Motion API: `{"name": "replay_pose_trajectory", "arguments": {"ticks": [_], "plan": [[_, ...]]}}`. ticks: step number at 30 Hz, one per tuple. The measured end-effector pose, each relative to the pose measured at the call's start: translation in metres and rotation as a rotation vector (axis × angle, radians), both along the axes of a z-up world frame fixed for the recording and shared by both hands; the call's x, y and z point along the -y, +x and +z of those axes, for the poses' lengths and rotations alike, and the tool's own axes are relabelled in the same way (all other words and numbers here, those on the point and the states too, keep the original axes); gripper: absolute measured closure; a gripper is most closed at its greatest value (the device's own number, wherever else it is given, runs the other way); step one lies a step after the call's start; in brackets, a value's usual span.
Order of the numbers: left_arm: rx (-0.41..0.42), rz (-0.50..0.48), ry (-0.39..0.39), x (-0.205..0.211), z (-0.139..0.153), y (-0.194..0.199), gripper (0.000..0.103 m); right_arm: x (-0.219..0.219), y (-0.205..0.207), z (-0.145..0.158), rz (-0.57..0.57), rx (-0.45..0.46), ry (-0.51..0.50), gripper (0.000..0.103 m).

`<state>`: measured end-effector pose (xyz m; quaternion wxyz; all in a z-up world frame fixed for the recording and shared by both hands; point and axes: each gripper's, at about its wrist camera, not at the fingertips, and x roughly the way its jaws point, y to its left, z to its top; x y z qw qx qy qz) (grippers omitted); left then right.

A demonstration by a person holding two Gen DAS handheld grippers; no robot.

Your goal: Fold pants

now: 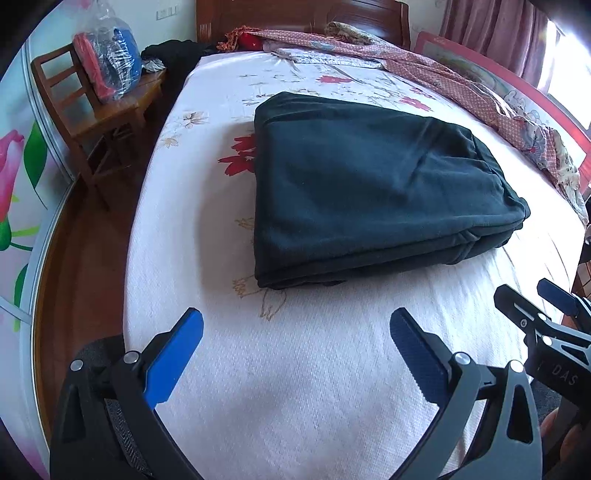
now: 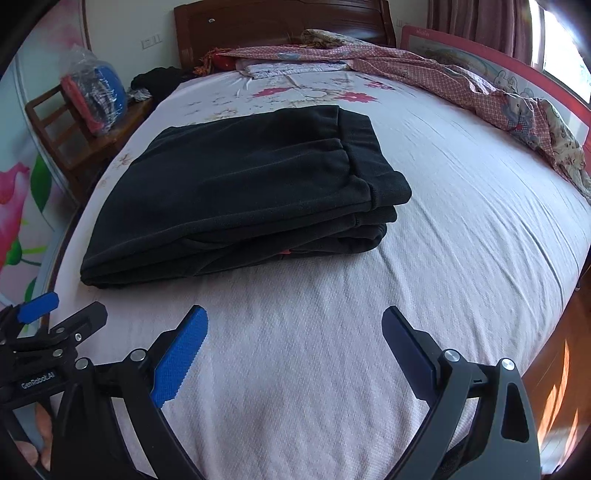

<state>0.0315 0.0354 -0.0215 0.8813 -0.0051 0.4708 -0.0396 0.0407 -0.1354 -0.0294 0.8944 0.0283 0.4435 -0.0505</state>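
The dark pants (image 1: pixel 369 184) lie folded into a thick, layered rectangle on the white floral bed sheet (image 1: pixel 295 369). They also show in the right wrist view (image 2: pixel 240 192), waistband toward the right. My left gripper (image 1: pixel 295 325) is open and empty, held above the sheet short of the fold's near edge. My right gripper (image 2: pixel 293 325) is open and empty too, a little back from the pants. Each gripper shows at the edge of the other's view: the right one (image 1: pixel 532 299), the left one (image 2: pixel 62 310).
A wooden chair (image 1: pixel 96 114) with a plastic bag of clothes (image 1: pixel 110 62) stands left of the bed. A crumpled patterned quilt (image 2: pixel 461 88) runs along the far and right side. The wooden headboard (image 2: pixel 280 26) is behind. The wooden floor (image 1: pixel 81 258) lies to the left.
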Motion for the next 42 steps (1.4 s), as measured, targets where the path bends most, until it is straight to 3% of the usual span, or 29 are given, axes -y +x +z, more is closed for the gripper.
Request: {"name": "replay_pose_trajectory", "arguments": {"ticks": [42], "plan": [[-0.009,-0.005,-0.013,0.0010,-0.0011,-0.0008,0.002,0.0069,0.0008,0.0008,-0.022,-0.003,0.043,0.008]]}}
